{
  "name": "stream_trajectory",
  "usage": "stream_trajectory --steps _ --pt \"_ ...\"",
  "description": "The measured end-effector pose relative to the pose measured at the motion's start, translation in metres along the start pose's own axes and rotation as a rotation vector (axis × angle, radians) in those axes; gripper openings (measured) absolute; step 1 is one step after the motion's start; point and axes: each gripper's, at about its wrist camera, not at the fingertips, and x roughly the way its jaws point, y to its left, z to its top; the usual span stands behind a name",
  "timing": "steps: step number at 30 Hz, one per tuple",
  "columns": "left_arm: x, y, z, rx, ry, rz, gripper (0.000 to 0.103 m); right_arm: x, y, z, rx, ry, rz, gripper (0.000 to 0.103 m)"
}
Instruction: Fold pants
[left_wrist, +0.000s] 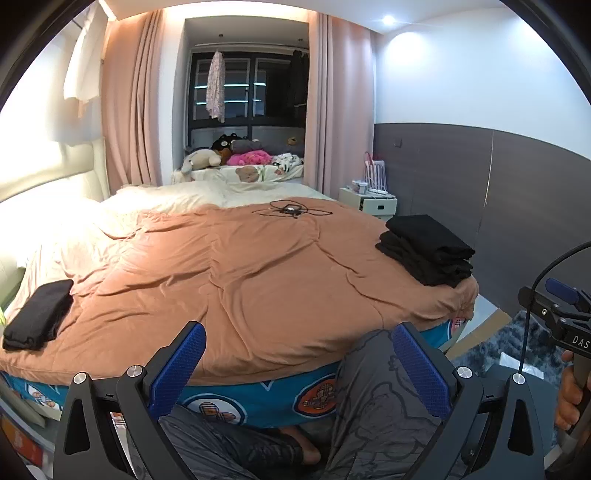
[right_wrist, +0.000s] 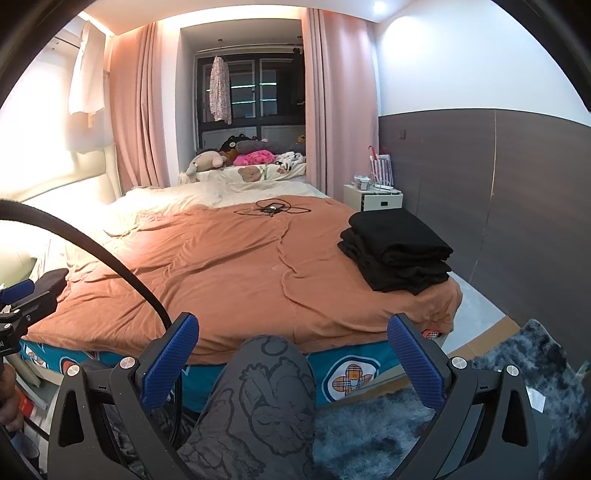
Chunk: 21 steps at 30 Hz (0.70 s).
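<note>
Pants (left_wrist: 426, 249) lying stacked at bed's (left_wrist: 240, 266) right corner, another folded pair (left_wrist: 37, 319) sitting left; left tool (left_wrist: 299, 363) hanging apart, empty. Right tool (right_wrist: 293, 360) gaping too, needing to approach stack's (right_wrist: 397, 249) top layer squarely, pinching one edge only.

The left gripper (left_wrist: 299, 363) is held low in front of the person, its blue-padded fingers (left_wrist: 184, 363) spread wide with nothing between them. The right gripper (right_wrist: 291, 363) sits level beside it, its fingers (right_wrist: 415, 363) likewise wide apart and empty. A hand (left_wrist: 570, 395) wraps the right gripper's handle. The person's knee (right_wrist: 273, 376) in grey patterned trousers rises between the right gripper's fingers.
</note>
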Motion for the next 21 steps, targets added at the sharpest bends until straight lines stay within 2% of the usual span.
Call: stream_trajectory --steps 21 --pt "-0.0045 -0.0024 0.0002 0.004 0.0 -0.012 0.102 0.0017 -0.0056 -0.0022 0.001 0.005 -0.012 0.103"
